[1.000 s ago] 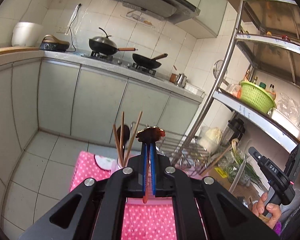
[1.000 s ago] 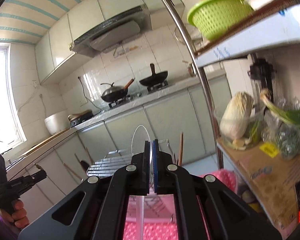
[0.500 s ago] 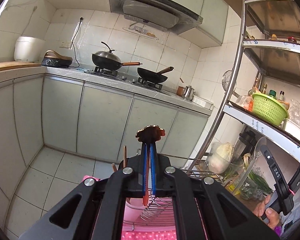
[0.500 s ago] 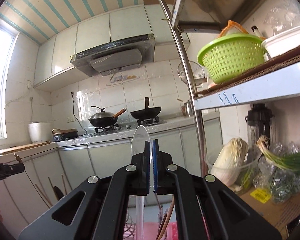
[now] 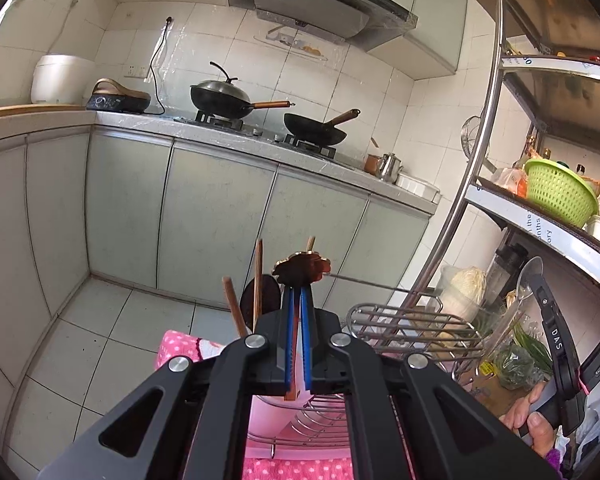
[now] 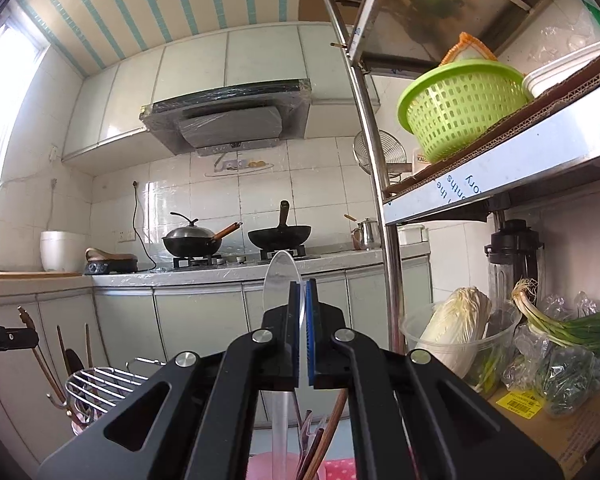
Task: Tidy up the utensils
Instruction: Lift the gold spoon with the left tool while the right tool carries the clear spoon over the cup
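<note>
The left claw [image 5: 298,312] is pressed together on a flat copper-coloured utensil [image 5: 302,269] — its flower-shaped end sticks up just past the tips, and its lower end shows below the pads. Just beyond and to the left, wooden chopsticks [image 5: 257,276] and a dark wooden spoon [image 5: 260,300] stand upright behind the claw. To the right of them sits a wire rack [image 5: 412,326] on the pink dotted cloth [image 5: 184,350] that covers the near surface. At the far right of that view a hand [image 5: 534,424] holds the other tool.

The right claw [image 6: 302,308] is pinching a clear plastic spoon [image 6: 281,276]: the bowl rises above and slightly left of the tips, the handle hangs down beneath the pads. Under it, more chopstick ends [image 6: 320,444] poke up from a pink holder [image 6: 260,466].

Farther off, a lidded wok [image 6: 192,240] and a black pan [image 6: 280,236] sit on the stove on the counter [image 6: 228,272]. On the right, a metal shelf [image 6: 500,168] carries a green basket [image 6: 460,104].
</note>
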`<state>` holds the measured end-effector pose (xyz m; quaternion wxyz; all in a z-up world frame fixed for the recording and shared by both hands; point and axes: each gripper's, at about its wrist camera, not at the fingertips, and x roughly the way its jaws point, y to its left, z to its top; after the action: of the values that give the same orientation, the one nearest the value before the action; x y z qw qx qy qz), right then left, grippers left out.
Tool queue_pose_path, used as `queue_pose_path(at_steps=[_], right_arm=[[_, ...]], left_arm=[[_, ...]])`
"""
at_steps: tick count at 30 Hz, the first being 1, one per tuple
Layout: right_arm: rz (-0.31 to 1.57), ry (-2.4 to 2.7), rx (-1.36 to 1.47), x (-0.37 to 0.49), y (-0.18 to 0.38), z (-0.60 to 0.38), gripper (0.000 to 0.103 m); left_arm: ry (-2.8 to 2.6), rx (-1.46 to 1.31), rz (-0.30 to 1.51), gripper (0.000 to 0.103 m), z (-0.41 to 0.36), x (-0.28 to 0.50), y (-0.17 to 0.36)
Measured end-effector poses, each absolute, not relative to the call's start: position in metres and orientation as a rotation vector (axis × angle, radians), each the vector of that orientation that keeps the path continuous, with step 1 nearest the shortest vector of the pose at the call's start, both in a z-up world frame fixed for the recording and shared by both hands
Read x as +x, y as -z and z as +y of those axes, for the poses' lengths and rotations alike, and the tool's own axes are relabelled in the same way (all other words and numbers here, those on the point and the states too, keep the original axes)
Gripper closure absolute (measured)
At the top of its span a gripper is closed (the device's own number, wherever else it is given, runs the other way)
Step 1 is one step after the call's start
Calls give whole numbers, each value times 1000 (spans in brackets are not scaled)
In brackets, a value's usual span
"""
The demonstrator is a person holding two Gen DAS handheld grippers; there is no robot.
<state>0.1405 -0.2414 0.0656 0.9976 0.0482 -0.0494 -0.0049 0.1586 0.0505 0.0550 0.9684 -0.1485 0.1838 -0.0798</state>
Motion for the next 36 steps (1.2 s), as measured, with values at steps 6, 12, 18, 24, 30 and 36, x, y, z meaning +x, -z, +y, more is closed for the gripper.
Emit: queue_pose_path(at_steps=[6,12,18,24,30,36], right_arm=[[-56,-2,126,136,-52,-243,100],[7,1,175,126,-32,-247,100],[70,22,232,125,-16,-258,100],[168,4,288,144,-7,-269,100],[231,-18,307,160,-1,-271,100],[290,-41,325,163,10,-272,100]], left_arm=[[156,-321,391,100,52,153,-39],[149,-327,426,100,52,151,-21],[97,-340,455,100,63,164,-15],[95,-351,490,100,67,179,-9],[88,-344,507,100,64,192,-5],[93,-364,555,100,62,201,6]])
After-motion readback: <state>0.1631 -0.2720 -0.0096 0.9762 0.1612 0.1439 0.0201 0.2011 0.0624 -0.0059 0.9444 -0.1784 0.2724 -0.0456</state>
